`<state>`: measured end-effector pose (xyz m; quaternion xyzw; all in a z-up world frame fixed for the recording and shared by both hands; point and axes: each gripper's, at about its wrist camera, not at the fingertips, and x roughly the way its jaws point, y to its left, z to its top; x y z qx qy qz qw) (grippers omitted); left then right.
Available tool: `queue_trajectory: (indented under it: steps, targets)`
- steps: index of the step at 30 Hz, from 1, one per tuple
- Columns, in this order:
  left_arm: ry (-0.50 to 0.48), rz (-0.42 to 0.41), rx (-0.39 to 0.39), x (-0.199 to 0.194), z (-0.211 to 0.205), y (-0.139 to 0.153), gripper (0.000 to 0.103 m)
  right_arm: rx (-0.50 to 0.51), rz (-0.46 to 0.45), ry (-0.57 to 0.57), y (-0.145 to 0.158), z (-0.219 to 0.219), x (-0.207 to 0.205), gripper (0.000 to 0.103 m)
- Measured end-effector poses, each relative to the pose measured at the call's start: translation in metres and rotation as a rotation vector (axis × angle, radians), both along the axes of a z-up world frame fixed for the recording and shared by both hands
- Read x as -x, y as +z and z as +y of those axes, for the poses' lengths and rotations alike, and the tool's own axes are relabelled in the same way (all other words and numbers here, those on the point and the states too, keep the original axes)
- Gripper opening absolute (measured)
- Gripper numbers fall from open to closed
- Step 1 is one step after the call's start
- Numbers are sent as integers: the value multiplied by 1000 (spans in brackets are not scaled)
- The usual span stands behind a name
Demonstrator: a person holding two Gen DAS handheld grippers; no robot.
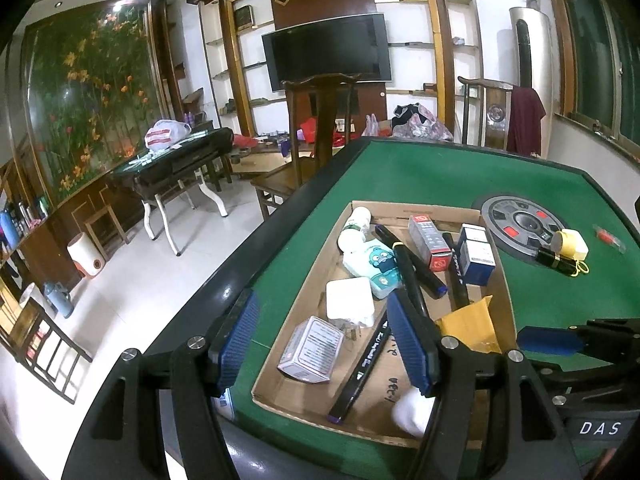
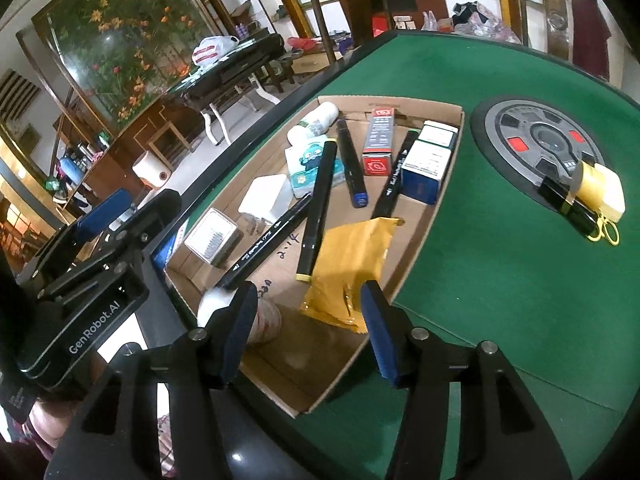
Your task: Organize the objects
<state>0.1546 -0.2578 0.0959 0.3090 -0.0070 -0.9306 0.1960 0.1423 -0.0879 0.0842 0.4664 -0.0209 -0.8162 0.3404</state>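
Two grippers are under my control above the green surface point(image 1: 420, 176). On it, the cardboard tray point(image 2: 448, 184) contains black markers point(image 2: 318, 208), boxes and a yellow padded pouch point(image 2: 352, 252). I read the left gripper point(image 1: 324, 340) fingers parted, holding nothing. Right gripper point(image 2: 308, 332) fingers likewise stand apart and empty, over the tray's near end.
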Motion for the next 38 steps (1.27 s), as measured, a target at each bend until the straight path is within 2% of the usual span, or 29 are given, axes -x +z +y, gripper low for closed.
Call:
queue_trajectory:
  steps: [9,10,11,12,14,15,17,21,28,36,38]
  targets:
    - [4,3,42,-2,13,3,61,13,-2,-9,-5,11,0,53]
    - [14,12,51,-2,14,4,63,9,4,-9,-4,11,-1,53]
    - [32,25,67,-4,16,7,72,4,11,-10,-4,11,-1,53]
    - [44,40,82,-6,17,8,88,-5,24,-10,-3,11,-2,53]
    - [62,102,95,-12,20,14,102,-22,48,-10,-1,9,-4,53]
    - [64,139,86,-17,20,17,102,-30,57,-10,0,8,-4,53]
    - [82,160,52,-21,16,19,102,-45,73,-12,1,6,-4,53]
    - [41,100,-38,-13,6,12,102,-67,97,-27,3,2,-3,53]
    - [94,54,-39,-13,-2,1,102,-151,156,-59,3,-12,-4,53]
    - [190,50,23,-15,-12,-4,102,-234,226,-91,5,-27,-5,53]
    - [194,54,18,-17,-14,-6,102,-249,236,-110,5,-27,-3,54]
